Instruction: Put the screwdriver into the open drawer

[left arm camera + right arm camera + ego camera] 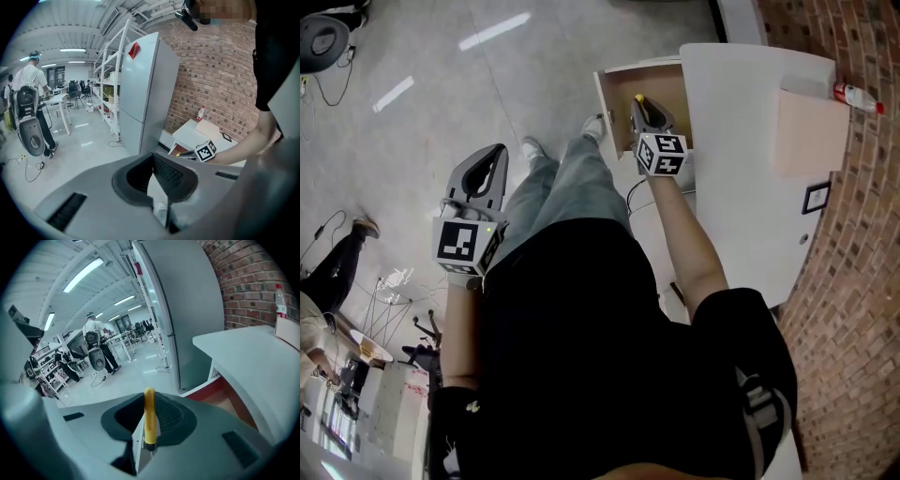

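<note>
The screwdriver (149, 417) has a yellow handle that stands upright between the jaws of my right gripper (149, 430), which is shut on it. In the head view the right gripper (641, 105) hovers over the open drawer (667, 86), a wooden box pulled out from the white desk (741, 141), and the yellow handle end (638, 97) pokes past the fingertips. Beside my left leg, out over the floor and far from the drawer, hangs my left gripper (499, 152). Its jaws (161, 199) are shut with nothing between them. The drawer's inside (227, 397) shows low right in the right gripper view.
On the desk lie a flat cardboard box (811, 131) and a small bottle (858, 97) next to the brick wall (853, 309). A tall grey fridge (145, 89) stands beside the desk. A person with a backpack (29, 93) stands far off among tables and shelves.
</note>
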{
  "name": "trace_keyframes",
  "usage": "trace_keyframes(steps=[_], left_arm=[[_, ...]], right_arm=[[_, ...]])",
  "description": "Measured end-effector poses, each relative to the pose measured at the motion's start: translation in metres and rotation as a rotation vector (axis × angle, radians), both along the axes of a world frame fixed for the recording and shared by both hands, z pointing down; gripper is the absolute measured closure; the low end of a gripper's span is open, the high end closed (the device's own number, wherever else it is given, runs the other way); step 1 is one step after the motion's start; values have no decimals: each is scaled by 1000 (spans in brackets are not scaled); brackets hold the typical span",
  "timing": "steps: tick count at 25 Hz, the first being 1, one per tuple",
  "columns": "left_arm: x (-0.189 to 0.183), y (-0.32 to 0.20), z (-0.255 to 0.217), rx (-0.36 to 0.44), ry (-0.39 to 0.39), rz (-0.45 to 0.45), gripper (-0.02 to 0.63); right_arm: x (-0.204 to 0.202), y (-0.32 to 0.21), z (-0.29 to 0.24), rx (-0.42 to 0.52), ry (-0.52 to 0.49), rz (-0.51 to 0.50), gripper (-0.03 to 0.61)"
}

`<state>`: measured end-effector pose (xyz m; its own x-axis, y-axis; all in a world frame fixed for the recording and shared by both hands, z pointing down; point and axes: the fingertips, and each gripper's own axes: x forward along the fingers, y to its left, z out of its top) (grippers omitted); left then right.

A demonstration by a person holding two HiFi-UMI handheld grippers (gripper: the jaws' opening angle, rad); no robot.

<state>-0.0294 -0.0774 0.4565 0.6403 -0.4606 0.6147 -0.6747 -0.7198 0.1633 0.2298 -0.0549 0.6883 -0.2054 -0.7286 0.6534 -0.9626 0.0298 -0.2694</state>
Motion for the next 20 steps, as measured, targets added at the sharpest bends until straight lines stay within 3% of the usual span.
trace_keyframes(steps=[9,20], left_arm=[[-6,2,38,-84,-29,-88,611],[-17,7,71,-148,-60,-134,611]], right_arm=[[15,-7,90,-133,-18,23,500],[25,-11,179,-262,1,24,500]])
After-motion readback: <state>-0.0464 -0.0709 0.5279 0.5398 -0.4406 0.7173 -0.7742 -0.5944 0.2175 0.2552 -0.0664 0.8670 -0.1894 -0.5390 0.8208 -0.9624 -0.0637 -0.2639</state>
